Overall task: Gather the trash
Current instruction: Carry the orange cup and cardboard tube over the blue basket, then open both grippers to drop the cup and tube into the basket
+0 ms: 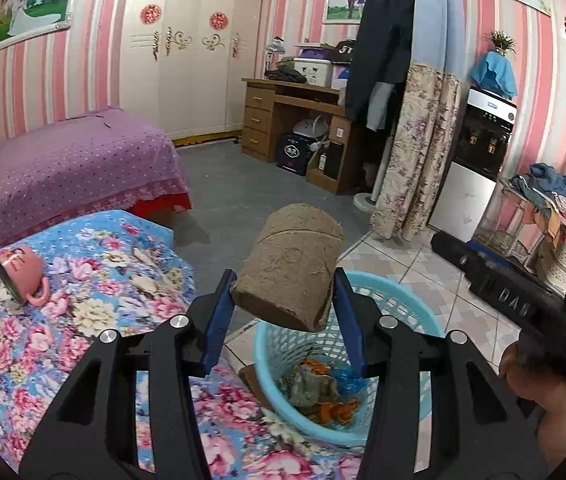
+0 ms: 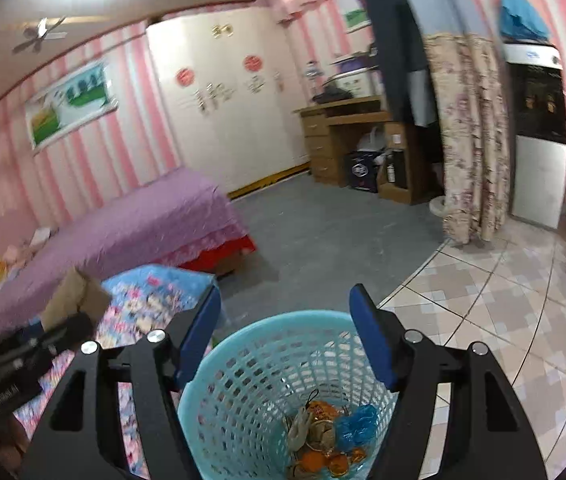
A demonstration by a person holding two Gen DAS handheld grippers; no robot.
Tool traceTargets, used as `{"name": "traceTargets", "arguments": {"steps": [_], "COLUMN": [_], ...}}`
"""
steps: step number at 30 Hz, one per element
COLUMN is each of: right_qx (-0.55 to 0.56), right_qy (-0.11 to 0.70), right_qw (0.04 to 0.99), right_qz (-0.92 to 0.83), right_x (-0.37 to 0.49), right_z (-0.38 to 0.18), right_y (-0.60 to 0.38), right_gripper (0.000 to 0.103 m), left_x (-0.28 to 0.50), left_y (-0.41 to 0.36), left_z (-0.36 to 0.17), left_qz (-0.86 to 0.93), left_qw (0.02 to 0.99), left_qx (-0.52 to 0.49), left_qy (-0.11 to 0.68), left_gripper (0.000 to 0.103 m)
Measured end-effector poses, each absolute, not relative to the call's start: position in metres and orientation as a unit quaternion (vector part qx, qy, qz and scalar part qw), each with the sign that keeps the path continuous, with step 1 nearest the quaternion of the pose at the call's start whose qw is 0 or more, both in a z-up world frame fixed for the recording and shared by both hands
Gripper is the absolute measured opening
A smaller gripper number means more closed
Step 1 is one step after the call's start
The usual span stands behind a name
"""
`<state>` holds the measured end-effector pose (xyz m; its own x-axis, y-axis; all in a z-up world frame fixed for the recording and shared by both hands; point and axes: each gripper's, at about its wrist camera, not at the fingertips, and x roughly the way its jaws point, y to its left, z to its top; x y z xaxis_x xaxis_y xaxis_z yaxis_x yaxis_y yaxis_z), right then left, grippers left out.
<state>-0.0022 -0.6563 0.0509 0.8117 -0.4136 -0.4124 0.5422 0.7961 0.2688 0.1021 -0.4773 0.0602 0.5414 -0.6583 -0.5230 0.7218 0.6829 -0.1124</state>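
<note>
Tube (image 1: 293, 268) of brown cardboard sat clamped between the blue pads of the left claw (image 1: 285, 300), tilted, just above the basket (image 1: 399, 300). That pale blue basket (image 2: 243, 364) held orange peel (image 2: 315, 458), a crumpled blue scrap (image 2: 357, 426) and some grey-brown wads. The right claw (image 2: 287, 340) stood wide open over the rim, holding nothing. Beside it a floral-clothed counter (image 1: 95, 280) bore a tipped pink mug (image 1: 23, 274).

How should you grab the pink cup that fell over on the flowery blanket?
The pink cup lies on its side on the flowered blanket, mouth toward the left, handle low at the right. Probably best to come from above and close the jaws across its round body, clear of the handle. The right gripper is open and free.
</note>
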Motion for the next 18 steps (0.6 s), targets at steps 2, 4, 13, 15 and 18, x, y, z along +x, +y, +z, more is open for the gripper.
{"name": "traceTargets", "arguments": {"steps": [2, 4, 13, 15, 18], "right_qx": [0.203, 0.199, 0.164, 0.150, 0.129], "right_qy": [0.162, 0.171, 0.183, 0.185, 0.191], "right_qw": [0.931, 0.930, 0.943, 0.948, 0.955], "right_qz": [-0.258, -0.256, -0.225, -0.211, -0.187], "right_x": [-0.005, -0.001, 0.020, 0.028, 0.044], "right_z": [0.049, 0.045, 0.051, 0.053, 0.056], "right_y": [-0.658, -0.658, -0.629, -0.615, -0.584], "right_gripper": [0.075, 0.075, 0.075, 0.075, 0.075], "left_x": [0.101, 0.097, 0.117, 0.125, 0.137], "left_y": [-0.488, -0.496, -0.432, -0.400, -0.354], "left_z": [0.057, 0.057, 0.064, 0.066, 0.068], "left_qz": [-0.406, -0.408, -0.358, -0.332, -0.295], "left_qw": [0.867, 0.867, 0.895, 0.906, 0.917], "left_qx": [0.058, 0.060, 0.039, 0.029, 0.013], "left_qy": [0.285, 0.279, 0.263, 0.261, 0.267], "left_gripper": [0.052, 0.066, 0.084, 0.084, 0.084]}}
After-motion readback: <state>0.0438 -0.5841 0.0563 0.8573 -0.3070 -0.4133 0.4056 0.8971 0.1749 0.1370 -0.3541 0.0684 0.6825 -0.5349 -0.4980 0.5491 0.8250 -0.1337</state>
